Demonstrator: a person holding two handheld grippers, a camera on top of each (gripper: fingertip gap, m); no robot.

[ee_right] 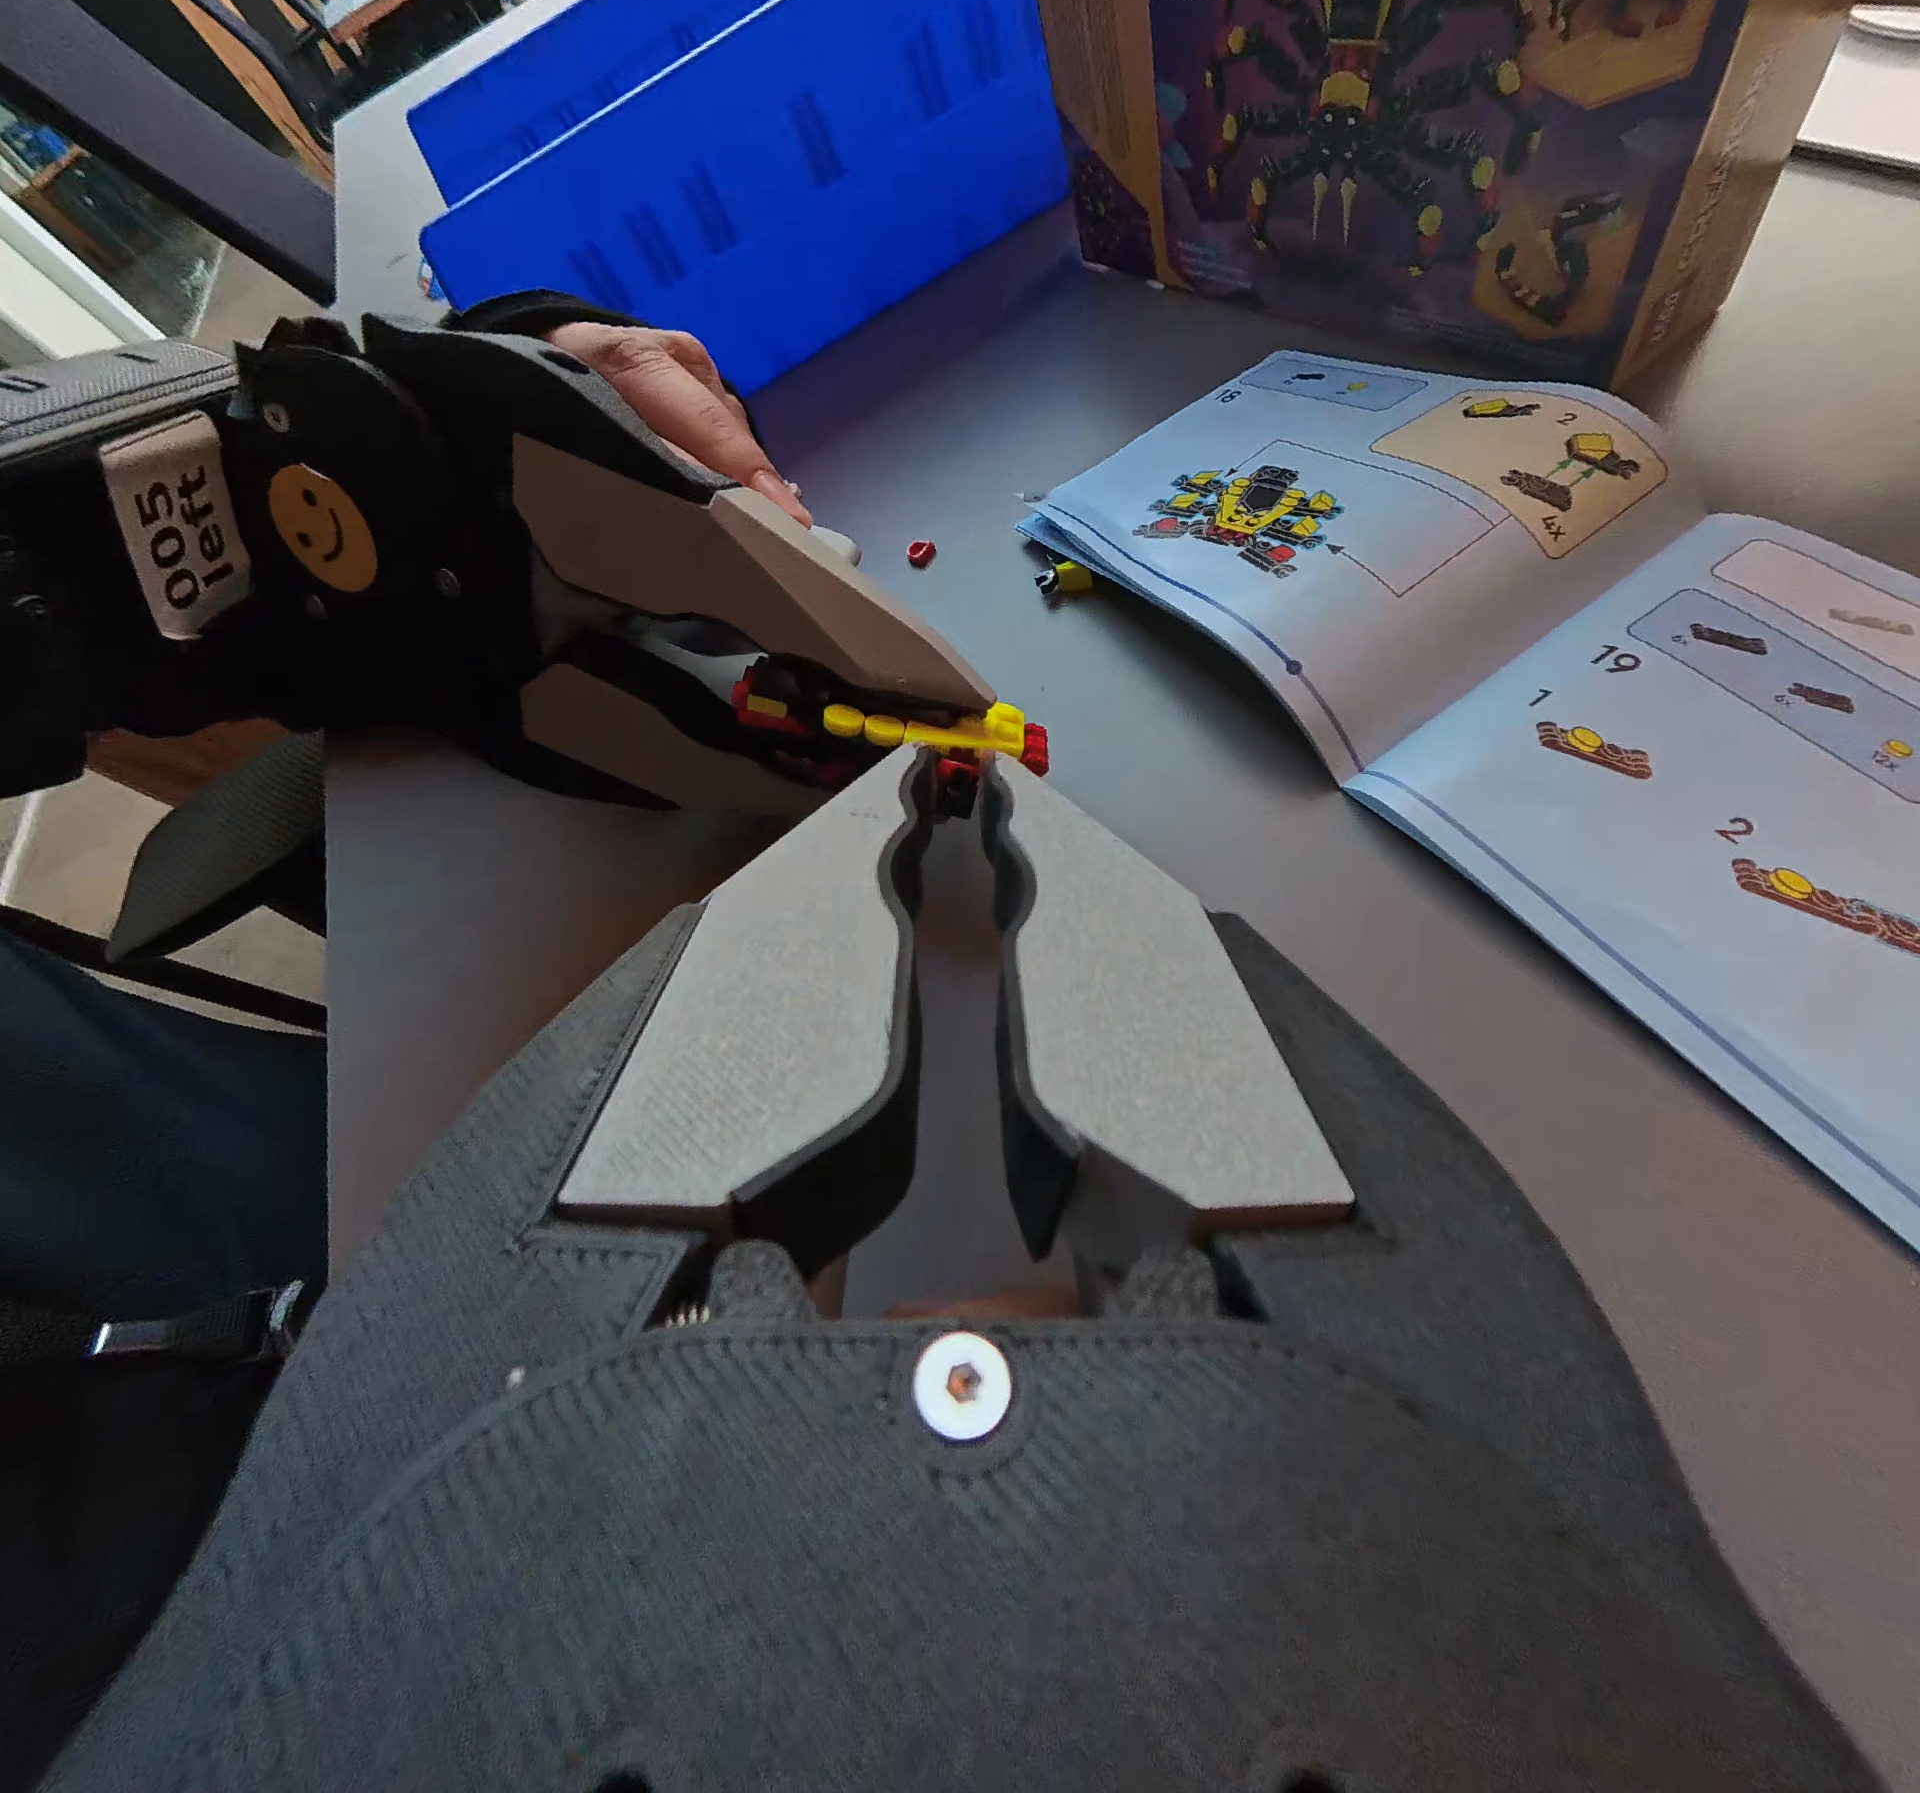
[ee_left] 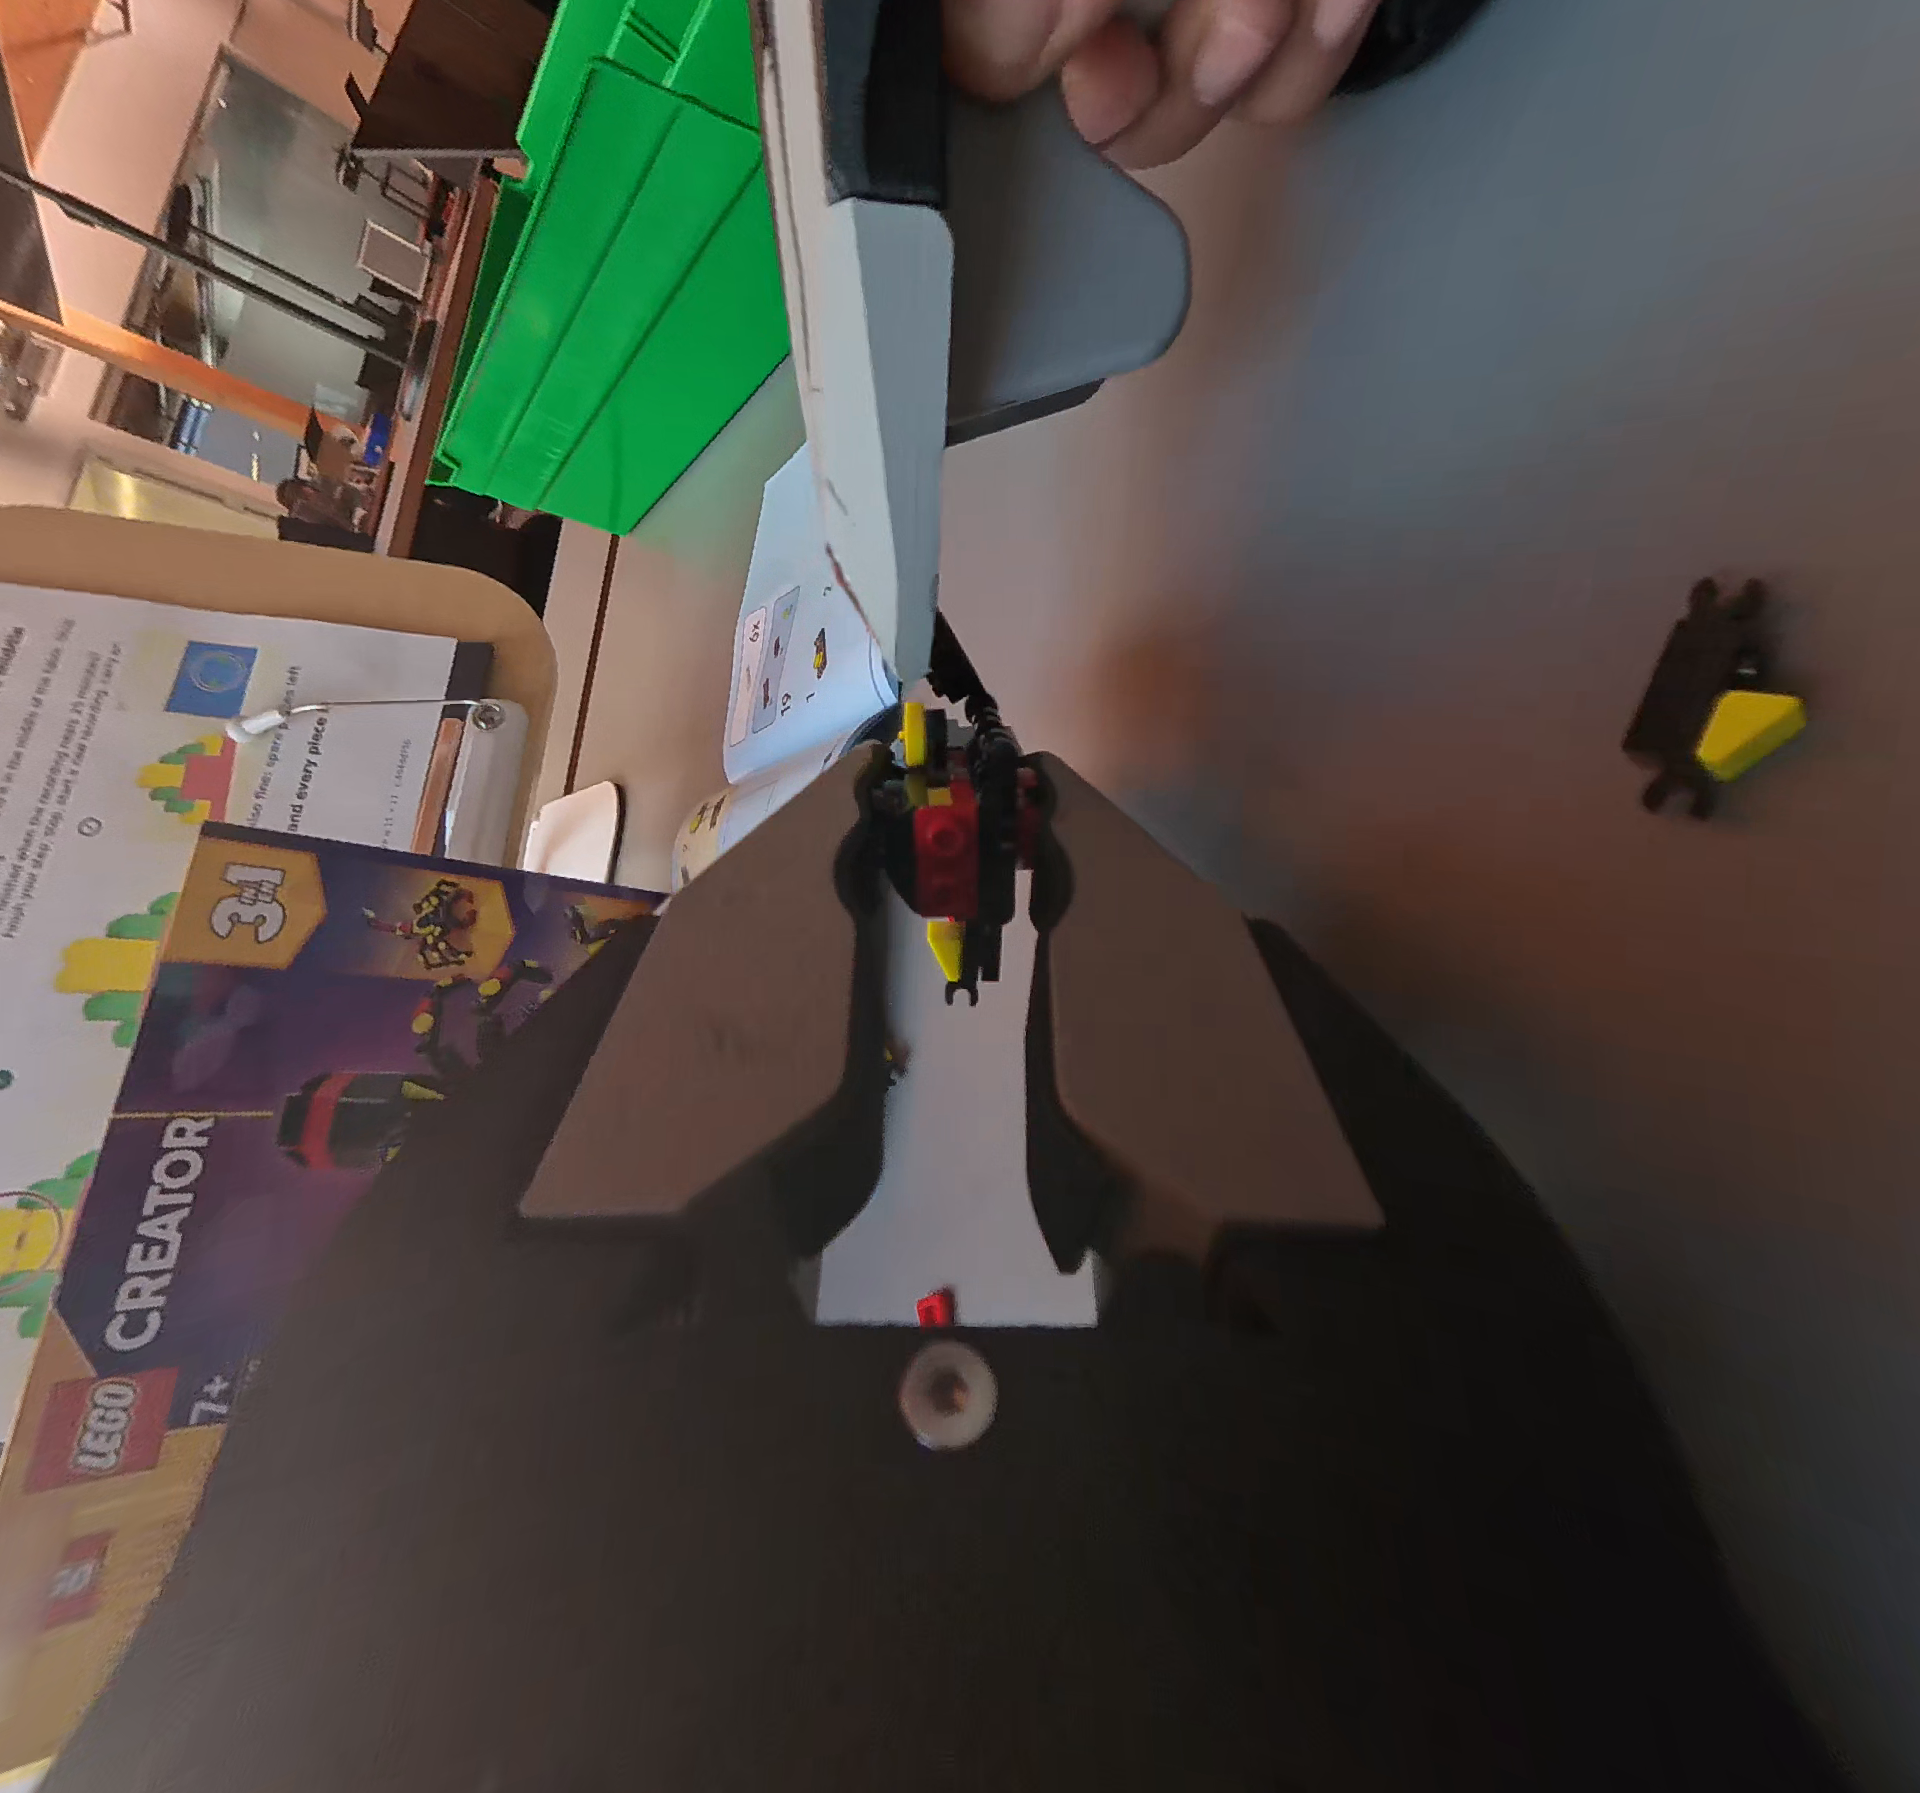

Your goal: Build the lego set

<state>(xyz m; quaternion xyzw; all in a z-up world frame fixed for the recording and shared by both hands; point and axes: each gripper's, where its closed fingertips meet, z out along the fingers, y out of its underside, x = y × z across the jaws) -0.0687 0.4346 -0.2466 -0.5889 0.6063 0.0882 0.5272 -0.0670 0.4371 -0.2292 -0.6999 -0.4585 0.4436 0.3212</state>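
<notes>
My left gripper (ee_left: pixel 951 787) is shut on a small red, yellow and black lego model (ee_left: pixel 948 855), held above the grey table. In the right wrist view it (ee_right: pixel 904 746) comes in from the left, the model (ee_right: pixel 914 727) sticking out of its tips. My right gripper (ee_right: pixel 951 782) is closed on a small red and black part (ee_right: pixel 956 793) at the model's outer end, under its yellow plate. In the left wrist view the right gripper (ee_left: pixel 914 668) reaches down from the top to the model, held by a hand (ee_left: pixel 1143 8).
A black and yellow sub-assembly (ee_left: pixel 1714 715) lies on the table to the right. The open instruction booklet (ee_right: pixel 1455 663), lego box (ee_right: pixel 1455 102), blue bin (ee_right: pixel 748 154), green bin (ee_left: pixel 623 289), a loose red piece (ee_right: pixel 921 554) and a yellow-black piece (ee_right: pixel 1065 580) lie around.
</notes>
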